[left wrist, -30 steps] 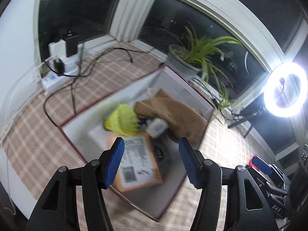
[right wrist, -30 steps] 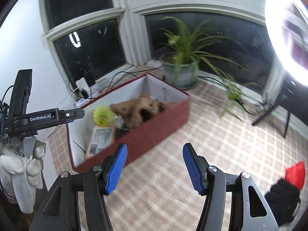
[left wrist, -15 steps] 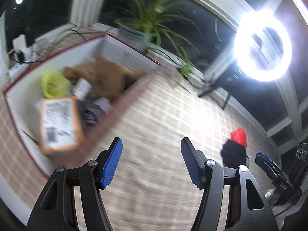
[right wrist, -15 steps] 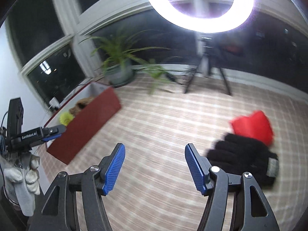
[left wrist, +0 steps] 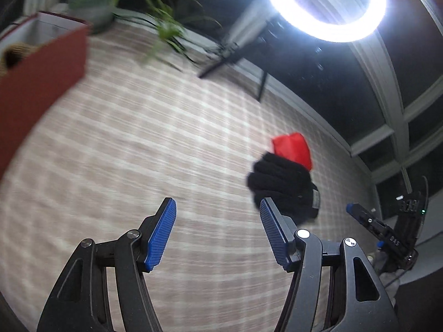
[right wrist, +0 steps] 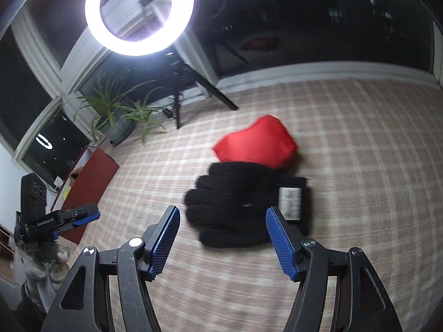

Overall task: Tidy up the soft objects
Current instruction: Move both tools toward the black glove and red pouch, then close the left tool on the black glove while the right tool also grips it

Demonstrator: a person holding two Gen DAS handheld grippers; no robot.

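Note:
A black knit glove (right wrist: 243, 202) with a white label lies on the checked cloth, and a red soft pouch (right wrist: 256, 145) lies just behind it, touching it. My right gripper (right wrist: 223, 238) is open and empty, hovering just in front of the glove. My left gripper (left wrist: 217, 232) is open and empty, with the glove (left wrist: 282, 182) and red pouch (left wrist: 292, 149) ahead to its right. The red-sided box (left wrist: 36, 83) stands at the far left, a brown soft item showing over its rim.
A ring light (right wrist: 139, 13) on a tripod stands at the back by the dark windows. A potted plant (right wrist: 116, 116) stands beside the box (right wrist: 91, 179). The other gripper shows at the left edge of the right wrist view (right wrist: 55, 218).
Both grippers have swung right, away from the box. The glove and red pouch now lie close in front of the right gripper. Both stay open.

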